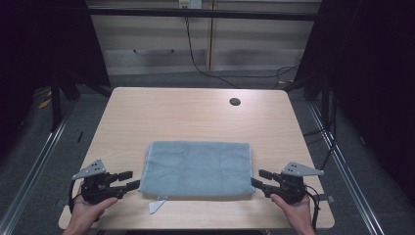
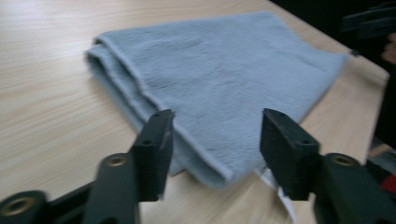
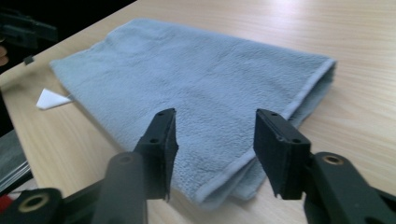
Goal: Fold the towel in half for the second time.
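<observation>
Grippers sit at the table's [image 1: 161,112] near edge, one at each near corner of the folded grey towel [image 1: 196,168]. The left gripper [image 1: 128,180] has its jaws wide apart and holds nothing; in the left gripper view its gap [image 2: 215,149] frames the towel's near-left corner, which lies just ahead of the jaw tips. The right gripper [image 1: 260,178] is likewise wide open and empty, its gap [image 3: 215,149] framing the near-right corner. The towel lies flat, centred toward the near edge, between the two grippers. A small white tag [image 1: 156,205] pokes from its near-left corner.
</observation>
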A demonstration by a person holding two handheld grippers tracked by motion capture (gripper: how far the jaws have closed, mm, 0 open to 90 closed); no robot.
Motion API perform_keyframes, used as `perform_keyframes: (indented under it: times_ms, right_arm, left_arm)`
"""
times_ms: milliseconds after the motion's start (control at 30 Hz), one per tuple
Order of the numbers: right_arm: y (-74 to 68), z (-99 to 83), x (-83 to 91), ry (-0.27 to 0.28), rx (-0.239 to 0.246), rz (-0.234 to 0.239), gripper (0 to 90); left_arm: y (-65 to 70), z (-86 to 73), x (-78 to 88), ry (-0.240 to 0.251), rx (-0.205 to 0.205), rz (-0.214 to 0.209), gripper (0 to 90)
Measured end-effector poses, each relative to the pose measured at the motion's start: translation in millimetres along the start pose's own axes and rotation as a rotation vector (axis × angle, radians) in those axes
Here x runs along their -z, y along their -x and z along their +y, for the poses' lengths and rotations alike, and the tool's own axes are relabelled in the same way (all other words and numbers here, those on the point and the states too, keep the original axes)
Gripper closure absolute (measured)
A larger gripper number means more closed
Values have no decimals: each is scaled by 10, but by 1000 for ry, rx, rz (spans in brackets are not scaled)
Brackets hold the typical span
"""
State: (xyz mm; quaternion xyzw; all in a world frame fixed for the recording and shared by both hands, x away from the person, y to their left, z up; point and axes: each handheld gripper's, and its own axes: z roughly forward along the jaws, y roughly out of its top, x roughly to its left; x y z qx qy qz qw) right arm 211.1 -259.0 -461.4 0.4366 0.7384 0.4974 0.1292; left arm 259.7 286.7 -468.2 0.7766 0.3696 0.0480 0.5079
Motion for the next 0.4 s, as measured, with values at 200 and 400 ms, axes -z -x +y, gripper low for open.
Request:
perform_keyframes:
  times_ms: [200,400]
  right_arm:
    - [80,-24,166,16,-14,-97,441]
    - [176,-148,241,55,-53,-141,400]
  left_arm:
    - [-79,-123,90,-16,53,50,356]
    - [-183,-182,82,-16,52,89,268]
